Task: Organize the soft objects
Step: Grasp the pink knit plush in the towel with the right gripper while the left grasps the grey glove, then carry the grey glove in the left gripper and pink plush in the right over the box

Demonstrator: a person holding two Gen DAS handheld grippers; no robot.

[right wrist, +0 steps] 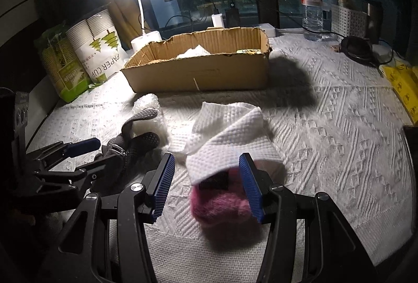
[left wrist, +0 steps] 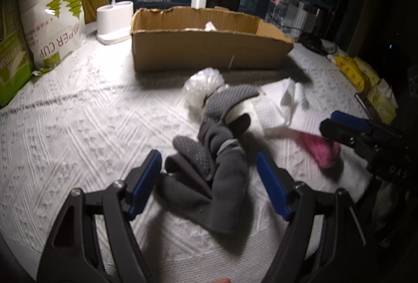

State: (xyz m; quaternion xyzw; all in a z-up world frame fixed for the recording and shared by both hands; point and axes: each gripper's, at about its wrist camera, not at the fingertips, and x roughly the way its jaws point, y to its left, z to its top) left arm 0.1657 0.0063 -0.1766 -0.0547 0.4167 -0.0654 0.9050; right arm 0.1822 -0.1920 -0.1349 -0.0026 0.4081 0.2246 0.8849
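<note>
The left tongs (left wrist: 209,181) are standing wide apart low in the left-wrist frame, straddling the grey gloves (left wrist: 219,160) that are lying crumpled at centre on the table (left wrist: 78,126). The right tongs (right wrist: 209,186) are also apart, bracketing the pink ball (right wrist: 222,202) at lower centre of the right-wrist frame; neither pair is gripping anything.

The risks, as I judge them:
- The towel (right wrist: 230,131) is draping over the ball's top edge, so closing here is likely catching towel along with ball and dragging both.
- The gloves are tangling together, and one tip is lying against the bubble wrap (left wrist: 203,87) just above them; a pinch on a single fold may be lifting one glove and trailing the other, or nudging the wrap away.
- The two tongs are working near each other, so a simultaneous lift is risking a knock.
- The box (right wrist: 198,66), upper centre, has a torn rim that could be snagging limp fabric on the way in.
</note>
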